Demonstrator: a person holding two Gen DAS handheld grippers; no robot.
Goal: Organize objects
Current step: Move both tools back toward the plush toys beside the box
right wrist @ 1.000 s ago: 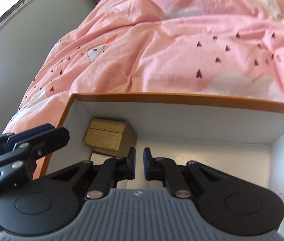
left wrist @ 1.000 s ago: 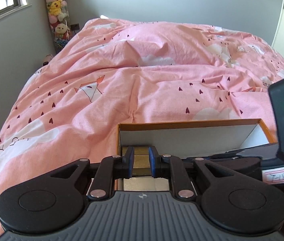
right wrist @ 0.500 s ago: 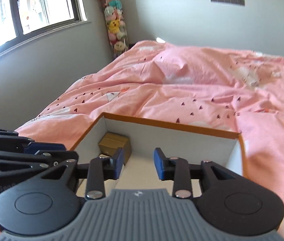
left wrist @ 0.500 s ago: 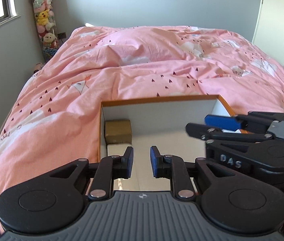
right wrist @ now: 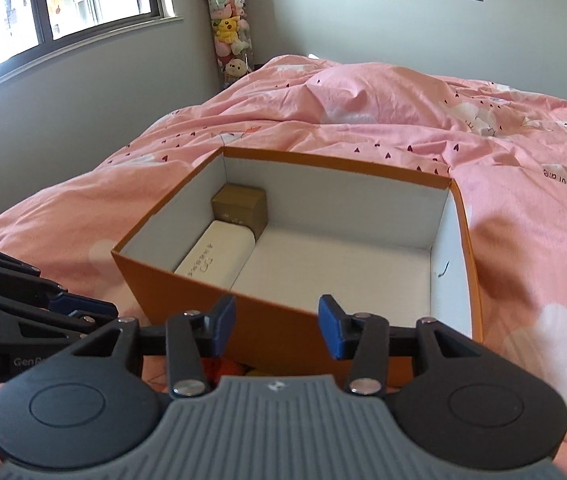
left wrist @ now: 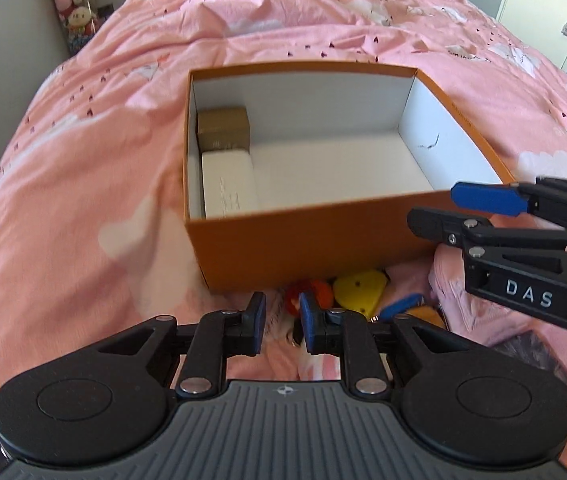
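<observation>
Black tongs (left wrist: 281,322) with blue pads (left wrist: 258,312), silver screws, "DAS" lettering.

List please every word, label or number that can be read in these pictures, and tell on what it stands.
"DAS": white letters on the side of the right hand-held gripper.
"GenR", cut off: side of the left hand-held gripper.
Dark print on the white case inside the orange box: too small to read.
Dark lettering on the pink duvet, at right: upside down and blurred, not readable.

Left gripper (left wrist: 281,322) has its jaws only a narrow gap apart and nothing in them. Right gripper (right wrist: 277,330) sits just to its right, jaws spread wide, also empty.
</observation>
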